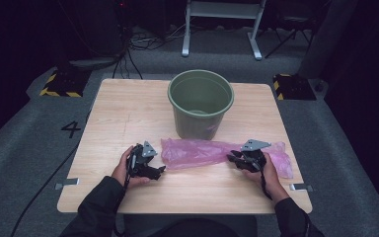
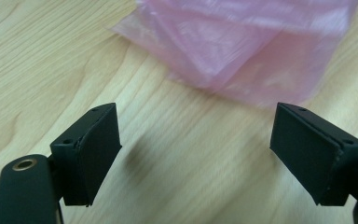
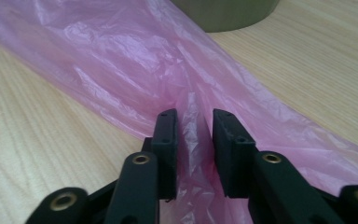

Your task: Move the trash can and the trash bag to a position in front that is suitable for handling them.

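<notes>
The pink plastic bag lies flat at centre frame, below the green bucket. The right gripper is pinching a fold, jaws not fully together; it should bite deeper. The left gripper, jaws apart, hovers short of the bag's edge

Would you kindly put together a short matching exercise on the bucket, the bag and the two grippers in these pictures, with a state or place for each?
Things:
1. green bucket
2. pink plastic bag
3. left gripper
4. right gripper

States or places:
A. jaws nearly together, with a fold of film between them
B. stands upright behind the bag
C. jaws wide apart over bare table, just short of the bag's end
D. lies flat across the table between the hands

Pairs: 1-B, 2-D, 3-C, 4-A
</notes>
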Demonstrator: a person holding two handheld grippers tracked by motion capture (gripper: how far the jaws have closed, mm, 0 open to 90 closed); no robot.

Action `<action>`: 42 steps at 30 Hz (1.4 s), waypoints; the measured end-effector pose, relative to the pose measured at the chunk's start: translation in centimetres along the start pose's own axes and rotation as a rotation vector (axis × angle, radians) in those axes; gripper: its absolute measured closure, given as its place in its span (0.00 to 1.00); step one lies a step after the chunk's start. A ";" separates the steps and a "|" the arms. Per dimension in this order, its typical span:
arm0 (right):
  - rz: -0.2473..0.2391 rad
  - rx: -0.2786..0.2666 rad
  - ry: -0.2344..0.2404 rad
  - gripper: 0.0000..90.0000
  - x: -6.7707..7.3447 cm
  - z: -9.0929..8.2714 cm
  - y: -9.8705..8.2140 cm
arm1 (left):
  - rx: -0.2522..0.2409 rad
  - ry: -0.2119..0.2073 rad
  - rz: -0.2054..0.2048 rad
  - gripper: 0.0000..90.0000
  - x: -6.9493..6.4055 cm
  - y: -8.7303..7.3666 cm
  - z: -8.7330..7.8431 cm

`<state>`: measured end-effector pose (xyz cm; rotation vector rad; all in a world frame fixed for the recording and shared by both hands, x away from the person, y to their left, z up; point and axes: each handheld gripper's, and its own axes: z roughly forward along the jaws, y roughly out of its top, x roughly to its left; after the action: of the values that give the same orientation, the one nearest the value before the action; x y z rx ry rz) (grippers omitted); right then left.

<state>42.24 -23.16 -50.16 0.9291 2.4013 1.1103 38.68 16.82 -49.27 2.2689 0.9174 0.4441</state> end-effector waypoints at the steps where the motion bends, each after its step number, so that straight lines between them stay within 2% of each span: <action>1: -0.001 -0.001 -0.006 0.83 0.0 0.0 0.0 | -0.001 0.002 -0.008 0.18 0.1 -0.3 -0.1; 5: -0.016 -0.003 -0.029 0.90 -0.2 0.0 0.0 | 0.006 -0.016 -0.029 0.17 0.7 -1.3 -0.5; 6: -0.015 -0.010 -0.034 0.93 -0.3 -0.1 -0.1 | -0.003 -0.014 -0.053 0.17 1.0 -1.7 -0.7; 12: -0.027 -0.031 -0.039 0.94 -0.7 -0.6 -0.3 | -0.021 -0.024 -0.081 0.13 2.0 -2.5 -0.8; 20: -0.064 -0.084 -0.053 0.95 -0.7 -2.0 0.1 | -0.036 -0.020 -0.073 0.11 2.1 -2.6 -0.7; 26: -0.068 -0.130 -0.063 0.96 -0.6 -3.2 0.4 | -0.038 -0.019 -0.091 0.10 1.9 -2.5 -0.6; 42: -0.105 -0.220 -0.088 0.98 -0.7 -5.6 0.8 | -0.037 -0.023 -0.083 0.10 2.0 -2.5 -0.6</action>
<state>40.03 -26.35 -45.94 0.7544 2.1775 1.2366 38.57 19.86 -50.40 2.1895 0.9806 0.3944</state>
